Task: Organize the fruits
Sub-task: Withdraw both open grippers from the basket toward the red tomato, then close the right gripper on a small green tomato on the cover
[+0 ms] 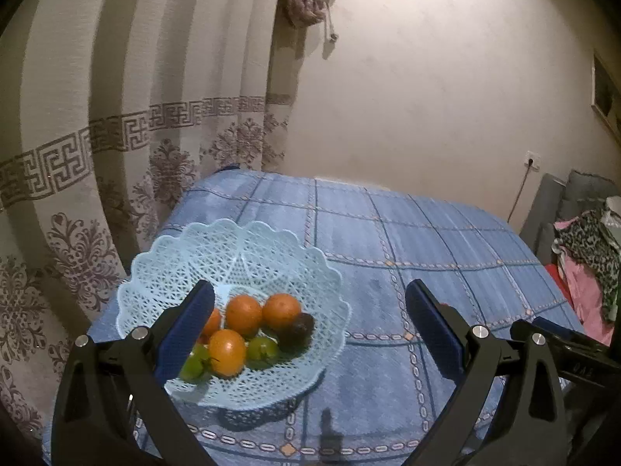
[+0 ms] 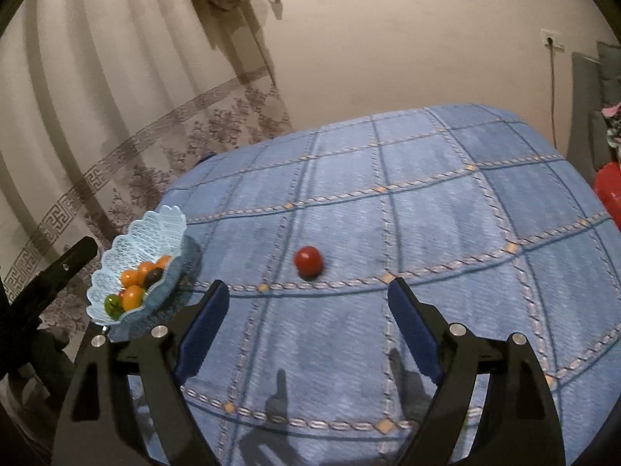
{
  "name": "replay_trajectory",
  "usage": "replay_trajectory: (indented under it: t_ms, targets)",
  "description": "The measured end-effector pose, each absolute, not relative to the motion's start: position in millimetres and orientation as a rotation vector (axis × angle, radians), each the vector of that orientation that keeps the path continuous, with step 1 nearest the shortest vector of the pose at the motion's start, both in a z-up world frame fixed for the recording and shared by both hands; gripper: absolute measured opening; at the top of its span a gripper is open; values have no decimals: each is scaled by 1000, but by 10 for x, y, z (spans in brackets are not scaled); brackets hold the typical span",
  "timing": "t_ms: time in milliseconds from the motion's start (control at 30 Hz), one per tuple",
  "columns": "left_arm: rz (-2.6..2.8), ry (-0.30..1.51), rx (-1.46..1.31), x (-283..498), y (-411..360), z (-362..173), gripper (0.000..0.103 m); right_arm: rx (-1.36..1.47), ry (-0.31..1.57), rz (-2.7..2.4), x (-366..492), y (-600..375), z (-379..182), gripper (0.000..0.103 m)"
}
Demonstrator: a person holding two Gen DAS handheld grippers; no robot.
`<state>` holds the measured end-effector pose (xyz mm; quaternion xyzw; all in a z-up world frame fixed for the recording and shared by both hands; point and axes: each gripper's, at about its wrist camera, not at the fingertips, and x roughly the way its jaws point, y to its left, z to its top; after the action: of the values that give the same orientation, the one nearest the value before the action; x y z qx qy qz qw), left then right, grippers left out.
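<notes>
A light blue lattice basket [image 1: 271, 248] stands at the table's left edge and holds several oranges [image 1: 243, 313], green fruits [image 1: 262, 348] and one dark fruit [image 1: 297, 332]. My left gripper [image 1: 310, 299] hovers open just above and in front of it, its left finger overlapping the basket. In the right wrist view the same basket [image 2: 155, 229] sits far left, and a red tomato [image 2: 308, 261] lies alone on the blue cloth. My right gripper [image 2: 308, 299] is open, held above the cloth with the tomato just beyond its fingertips.
A blue checked tablecloth [image 2: 427, 213] covers the table. A patterned curtain [image 1: 116, 136] hangs behind the left edge. Clothes [image 1: 590, 248] and a grey sofa sit off the right side, with a red object [image 2: 609, 194] near that edge.
</notes>
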<state>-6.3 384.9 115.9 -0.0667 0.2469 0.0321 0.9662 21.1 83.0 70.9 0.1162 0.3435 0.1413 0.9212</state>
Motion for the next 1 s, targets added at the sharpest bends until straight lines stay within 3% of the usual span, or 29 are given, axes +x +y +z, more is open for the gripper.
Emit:
replay_trajectory:
  t_ms: [733,867,1000]
  targets:
    - [-25,568,-72,27,3326,1026,100,93,827,174,-303,208,201,83]
    - [-39,581,-48,65,3218,1008,100,92,843,187,-331,193,149,72]
    - [-53,593,-25,83,3121,980,100,59,862,207,-312,268,110,54]
